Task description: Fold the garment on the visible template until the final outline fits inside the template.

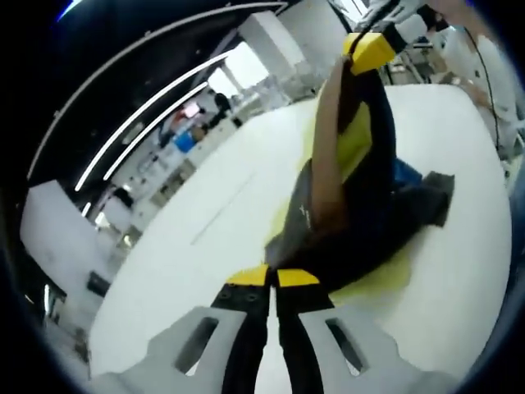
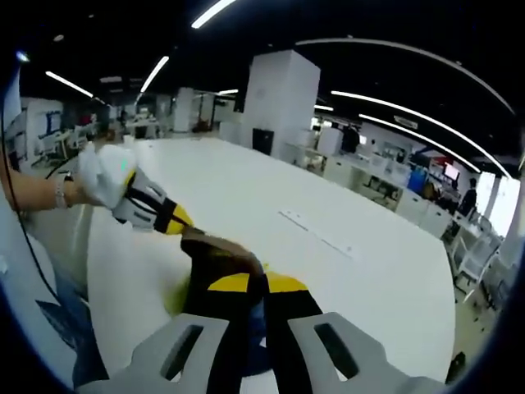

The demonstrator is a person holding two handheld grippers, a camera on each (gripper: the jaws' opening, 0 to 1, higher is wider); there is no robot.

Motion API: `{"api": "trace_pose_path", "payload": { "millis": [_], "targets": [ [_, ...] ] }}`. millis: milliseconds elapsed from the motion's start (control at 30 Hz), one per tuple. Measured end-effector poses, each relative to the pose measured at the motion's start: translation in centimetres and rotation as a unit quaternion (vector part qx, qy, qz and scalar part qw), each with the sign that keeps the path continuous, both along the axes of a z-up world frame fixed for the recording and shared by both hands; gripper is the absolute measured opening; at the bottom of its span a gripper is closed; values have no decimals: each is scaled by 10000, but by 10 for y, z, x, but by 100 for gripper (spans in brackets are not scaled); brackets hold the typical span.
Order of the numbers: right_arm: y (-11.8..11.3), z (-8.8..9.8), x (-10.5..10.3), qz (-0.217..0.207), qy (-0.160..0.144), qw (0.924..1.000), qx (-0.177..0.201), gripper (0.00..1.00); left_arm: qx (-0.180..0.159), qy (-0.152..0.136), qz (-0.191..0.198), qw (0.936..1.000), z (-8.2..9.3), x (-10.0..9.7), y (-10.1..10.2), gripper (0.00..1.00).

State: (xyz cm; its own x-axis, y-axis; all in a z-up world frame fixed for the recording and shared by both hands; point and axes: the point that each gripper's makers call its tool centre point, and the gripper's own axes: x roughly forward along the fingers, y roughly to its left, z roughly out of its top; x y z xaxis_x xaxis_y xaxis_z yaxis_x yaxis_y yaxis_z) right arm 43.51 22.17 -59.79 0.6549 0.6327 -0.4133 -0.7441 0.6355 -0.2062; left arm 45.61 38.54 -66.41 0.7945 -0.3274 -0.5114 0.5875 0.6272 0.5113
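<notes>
On the white table [image 1: 205, 205], both grippers pinch the dark garment [image 1: 361, 222]: left gripper [image 1: 271, 277] clamps its 6 o'clock edge, right gripper [image 2: 248, 283] likewise, over the yellow template [image 1: 385, 275].

We see the dark, limp fabric garment [image 1: 361, 222], with a tan-brown lining showing, stretched lengthwise between our two tongs and bunched near the left one. Beneath it the flat yellow template sheet [image 1: 385, 275] lies on the white table, peeking out just beyond the left tongs' tips.
</notes>
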Motion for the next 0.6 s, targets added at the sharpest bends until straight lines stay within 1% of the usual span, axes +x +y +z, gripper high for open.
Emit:
{"api": "trace_pose_path", "payload": {
  "millis": [33, 133, 233, 300, 333, 600],
  "targets": [
    [0, -1, -1, 1, 24, 10000, -5, 5, -53, 6, 44, 10000, 3, 0, 1, 0],
    [-2, -4, -5, -29, 137, 9999, -44, 5, -38, -32, 39, 10000, 11, -1, 3, 0],
    [-4, -8, -10, -58, 273, 9996, -62, 5, -64, -3, 31, 10000, 20, -3, 6, 0],
    [-4, -9, -13, -30, 257, 9995, -178, 5, -45, 17, -22, 10000, 25, -5, 5, 0],
    [-4, -9, -14, 0, 221, 9993, -299, 5, 20, 9, -89, 10000, 28, -7, 4, 0],
    [-2, 7, -18, 53, 225, 9993, -309, 4, 174, 76, -254, 9995, 55, -18, 9, 0]
  ]
}}
